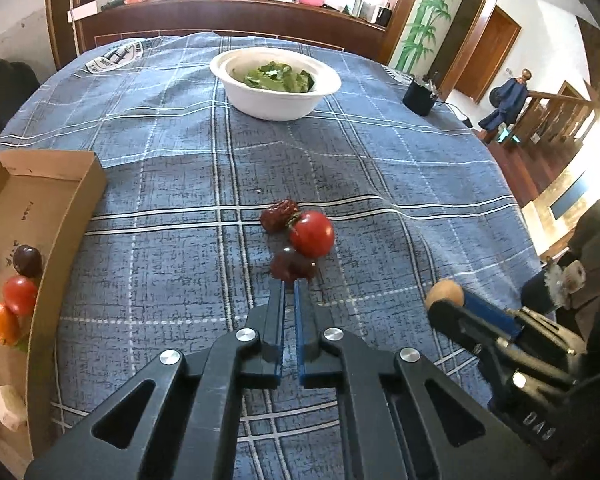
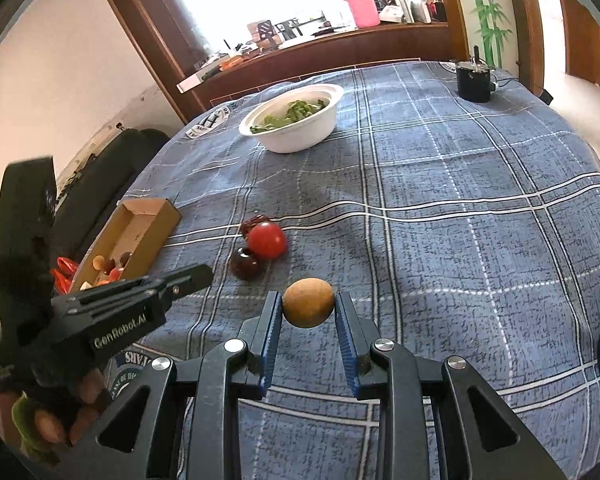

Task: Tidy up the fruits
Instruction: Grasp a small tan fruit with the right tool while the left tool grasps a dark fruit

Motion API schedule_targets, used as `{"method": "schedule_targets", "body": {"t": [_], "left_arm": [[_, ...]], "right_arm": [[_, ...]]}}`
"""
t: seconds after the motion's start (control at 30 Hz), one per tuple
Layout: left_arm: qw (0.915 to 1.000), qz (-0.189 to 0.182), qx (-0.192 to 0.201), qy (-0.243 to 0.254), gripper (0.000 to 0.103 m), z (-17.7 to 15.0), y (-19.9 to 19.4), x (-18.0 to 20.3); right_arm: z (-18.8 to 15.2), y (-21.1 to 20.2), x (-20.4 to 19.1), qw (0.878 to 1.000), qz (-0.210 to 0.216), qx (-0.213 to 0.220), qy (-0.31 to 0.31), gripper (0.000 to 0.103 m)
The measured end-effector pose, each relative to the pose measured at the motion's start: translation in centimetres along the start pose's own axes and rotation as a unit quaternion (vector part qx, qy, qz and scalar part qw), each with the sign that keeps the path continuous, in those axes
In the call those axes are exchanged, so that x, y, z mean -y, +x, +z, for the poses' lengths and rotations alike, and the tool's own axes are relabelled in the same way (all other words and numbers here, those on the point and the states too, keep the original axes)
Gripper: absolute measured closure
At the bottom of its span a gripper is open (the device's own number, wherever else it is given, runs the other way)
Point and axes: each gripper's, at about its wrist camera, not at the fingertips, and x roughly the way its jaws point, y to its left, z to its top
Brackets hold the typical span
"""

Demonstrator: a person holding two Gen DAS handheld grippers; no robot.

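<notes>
Your left tool points steeply down at the worktop, its jaws clenched with only a sliver between the blue pads; the tips sit at a dark plum, but whether they pinch it cannot be told. Just beyond the plum, touching it, lies a tomato, and a wrinkled red date lies against the tomato's far left side. To the left of this tool stands an open cardboard box, already holding several fruits: a dark plum, a small tomato, an orange piece and a pale chunk among them. Your right tool is grasping a round tan fruit, one pad pressed on each side, the fruit held clear at the fingertips. From the right tool, the tomato group lies ahead and to the left, and the box further left, behind the left tool. Well ahead of both tools sits a white bowl of green leaves; a black cup stands far off to the right.
</notes>
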Motion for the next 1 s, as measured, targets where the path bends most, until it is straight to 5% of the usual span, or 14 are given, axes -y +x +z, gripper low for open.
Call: {"method": "schedule_targets", "body": {"t": [0.17,0.57,1.0], "left_arm": [[0.9999,0.005,-0.004,0.013,0.068,0.4,1.1,0.9],[0.9992,0.027,-0.009,0.027,0.077,0.5,4.3,0.7],[0.9928,0.114,0.019,0.03,0.077,-1.8,-1.4,0.1]], "right_arm": [[-0.4,-0.4,-0.4,1.0,0.002,0.0,-0.002,0.075],[-0.7,0.0,1.0,1.0,-0.006,-0.008,0.012,0.075],[-1.0,-0.4,-1.8,1.0,0.011,-0.007,-0.011,0.075]]}}
